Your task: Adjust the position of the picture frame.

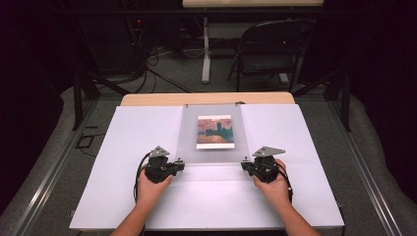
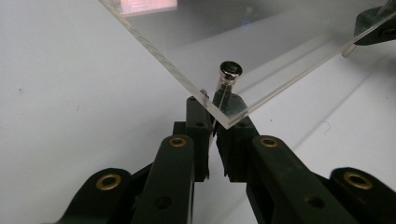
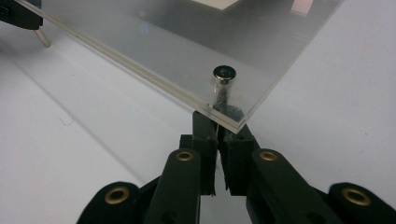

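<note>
A clear acrylic sheet [image 1: 189, 140] lies over a small painted picture [image 1: 215, 132] on the white board [image 1: 133, 147]. A metal pin passes through each near corner of the sheet. My left gripper [image 1: 180, 162] is shut on the left corner pin [image 2: 230, 70], its jaws closed on the shank just under the sheet's corner [image 2: 224, 122]. My right gripper [image 1: 244, 162] is shut on the right corner pin [image 3: 224, 73] in the same way, below the sheet [image 3: 154, 51]. In both gripper views the sheet's near edge stands above the board.
The white board covers a wooden table [image 1: 206, 98]. Beyond the table stand a folding chair [image 1: 268, 49], a table leg [image 1: 206, 49] and floor cables. Each gripper view shows the other gripper's tip far off [image 2: 373, 28] [image 3: 18, 16].
</note>
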A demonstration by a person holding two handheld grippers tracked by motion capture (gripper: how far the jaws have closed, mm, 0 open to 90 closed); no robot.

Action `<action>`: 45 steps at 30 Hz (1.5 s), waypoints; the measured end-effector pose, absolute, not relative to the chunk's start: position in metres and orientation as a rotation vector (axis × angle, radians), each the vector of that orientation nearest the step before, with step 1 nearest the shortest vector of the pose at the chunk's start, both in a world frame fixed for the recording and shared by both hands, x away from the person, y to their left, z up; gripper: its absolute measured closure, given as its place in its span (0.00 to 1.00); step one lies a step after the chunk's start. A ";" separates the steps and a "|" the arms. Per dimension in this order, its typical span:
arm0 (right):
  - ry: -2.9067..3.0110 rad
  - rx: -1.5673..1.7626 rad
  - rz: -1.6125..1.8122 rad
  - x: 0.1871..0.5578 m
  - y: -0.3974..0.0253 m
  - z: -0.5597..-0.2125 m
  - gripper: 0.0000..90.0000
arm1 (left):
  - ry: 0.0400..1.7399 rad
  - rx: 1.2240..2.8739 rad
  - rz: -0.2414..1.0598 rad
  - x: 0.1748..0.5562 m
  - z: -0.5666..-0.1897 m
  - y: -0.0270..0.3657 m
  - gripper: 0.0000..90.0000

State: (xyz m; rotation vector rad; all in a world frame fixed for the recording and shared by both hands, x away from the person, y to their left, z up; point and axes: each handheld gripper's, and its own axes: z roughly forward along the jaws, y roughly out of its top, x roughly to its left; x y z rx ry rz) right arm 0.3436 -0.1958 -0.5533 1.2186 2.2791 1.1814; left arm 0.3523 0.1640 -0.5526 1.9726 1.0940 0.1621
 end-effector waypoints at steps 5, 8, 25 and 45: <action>2.277 1.218 1.185 0.343 -0.196 -0.554 0.95 | 1.101 1.962 0.149 0.353 -0.553 0.165 0.92; 2.273 1.226 1.191 0.343 -0.196 -0.554 0.94 | 1.107 1.953 0.144 0.353 -0.554 0.165 0.91; 2.306 1.107 1.136 0.325 -0.200 -0.547 0.49 | 1.073 1.949 0.189 0.335 -0.545 0.165 0.53; 2.335 1.022 1.181 0.299 -0.213 -0.535 0.36 | 1.026 1.902 0.281 0.293 -0.530 0.195 0.36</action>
